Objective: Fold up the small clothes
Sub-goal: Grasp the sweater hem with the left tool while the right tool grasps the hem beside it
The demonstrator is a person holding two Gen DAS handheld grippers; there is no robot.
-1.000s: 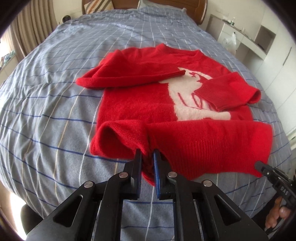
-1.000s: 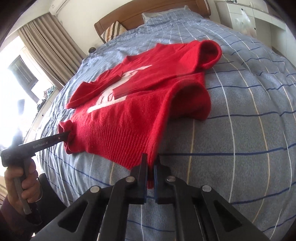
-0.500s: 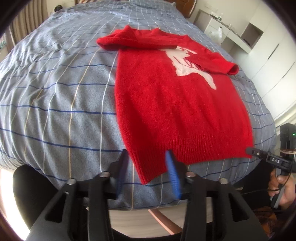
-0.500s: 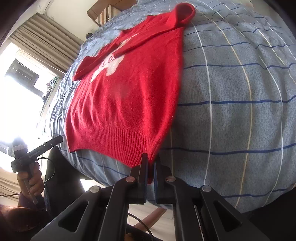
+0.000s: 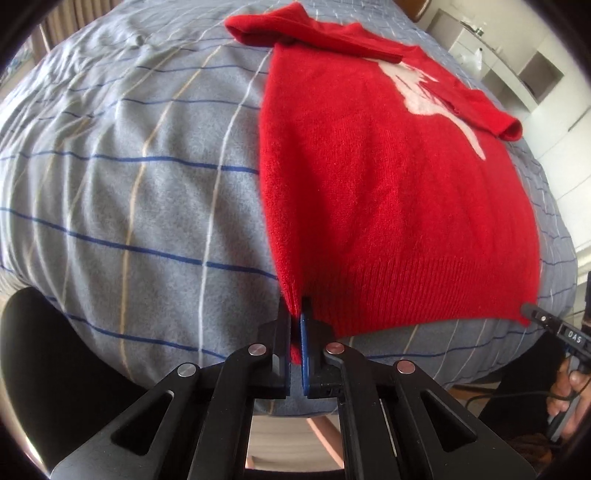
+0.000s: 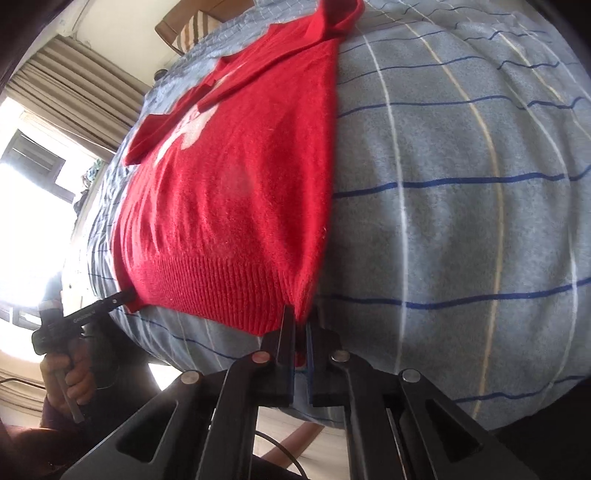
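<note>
Both hem corners pinched, one red sweater [image 5: 388,177] flat on the bed [image 5: 129,184]

left claw [image 5: 295,314] just snapped closed on the left hem corner; right claw [image 6: 301,317] clamped on the right one; uneven pulling could skew the fold, and those tucked sleeves might flop loose; count: one sweater, two sleeves, two claws

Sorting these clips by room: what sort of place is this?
Most likely a bedroom: a bed with a checked blue-grey bedspread, a wooden headboard with a striped pillow, and curtains by a window.
</note>
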